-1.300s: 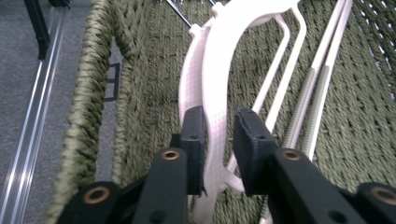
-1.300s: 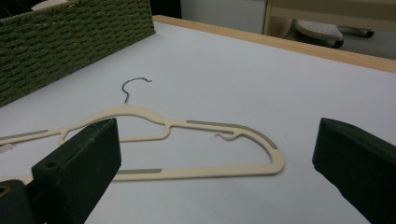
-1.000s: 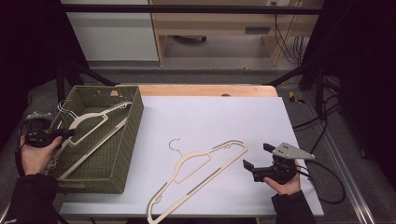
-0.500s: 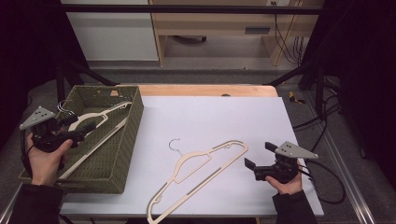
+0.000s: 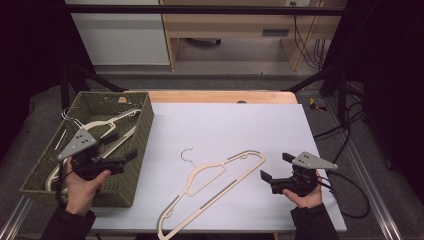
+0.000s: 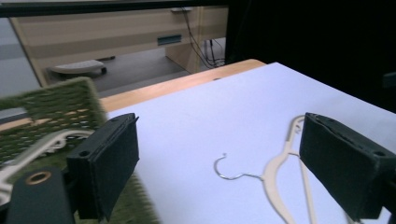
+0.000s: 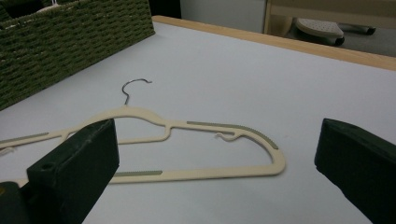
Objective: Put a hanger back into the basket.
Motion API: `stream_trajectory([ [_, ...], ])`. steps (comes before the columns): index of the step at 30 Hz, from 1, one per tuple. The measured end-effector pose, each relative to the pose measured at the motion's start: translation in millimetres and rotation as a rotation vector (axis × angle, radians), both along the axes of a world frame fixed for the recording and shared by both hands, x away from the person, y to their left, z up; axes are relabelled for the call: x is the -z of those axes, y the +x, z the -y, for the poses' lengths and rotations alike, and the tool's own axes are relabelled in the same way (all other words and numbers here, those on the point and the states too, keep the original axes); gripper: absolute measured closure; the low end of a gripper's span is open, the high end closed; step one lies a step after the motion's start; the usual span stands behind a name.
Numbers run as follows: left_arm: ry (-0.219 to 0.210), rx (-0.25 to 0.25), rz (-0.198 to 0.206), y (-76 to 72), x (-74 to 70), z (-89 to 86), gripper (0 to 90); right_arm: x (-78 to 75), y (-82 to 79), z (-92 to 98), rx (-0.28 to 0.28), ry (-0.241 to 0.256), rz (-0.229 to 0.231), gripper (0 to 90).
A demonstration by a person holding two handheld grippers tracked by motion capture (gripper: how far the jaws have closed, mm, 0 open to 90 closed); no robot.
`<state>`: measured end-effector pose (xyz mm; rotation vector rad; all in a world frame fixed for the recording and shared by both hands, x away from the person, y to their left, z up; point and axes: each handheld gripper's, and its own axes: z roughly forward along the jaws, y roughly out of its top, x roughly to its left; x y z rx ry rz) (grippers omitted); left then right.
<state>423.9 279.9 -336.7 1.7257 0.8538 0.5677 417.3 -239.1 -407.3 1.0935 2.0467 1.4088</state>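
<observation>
A cream clothes hanger (image 5: 215, 186) with a metal hook lies flat on the white table top, also seen in the right gripper view (image 7: 187, 144) and the left gripper view (image 6: 285, 172). My right gripper (image 5: 275, 167) stands open just right of the hanger's end, nothing between its jaws. My left gripper (image 5: 120, 147) is open over the green woven basket (image 5: 100, 105), pointing toward the table. More cream hangers (image 5: 107, 125) lie inside the basket.
The basket (image 7: 56, 42) sits off the table's left edge. A wooden strip (image 5: 220, 96) runs along the table's far edge. Cables (image 5: 350, 195) trail from the right gripper over the right side. Furniture stands beyond the table.
My left gripper has moved right and forward over the basket, turning toward the table. The right gripper stays in place, open. The hanger on the table has not moved.
</observation>
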Motion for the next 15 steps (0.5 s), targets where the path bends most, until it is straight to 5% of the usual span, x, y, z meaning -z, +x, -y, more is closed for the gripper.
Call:
stream_trajectory([
  [15, 0.045, 0.075, 0.004, -19.8, 31.7, 52.6, 10.1, -3.3, 3.5, -13.1, -0.022, 0.018, 0.007, 0.6],
])
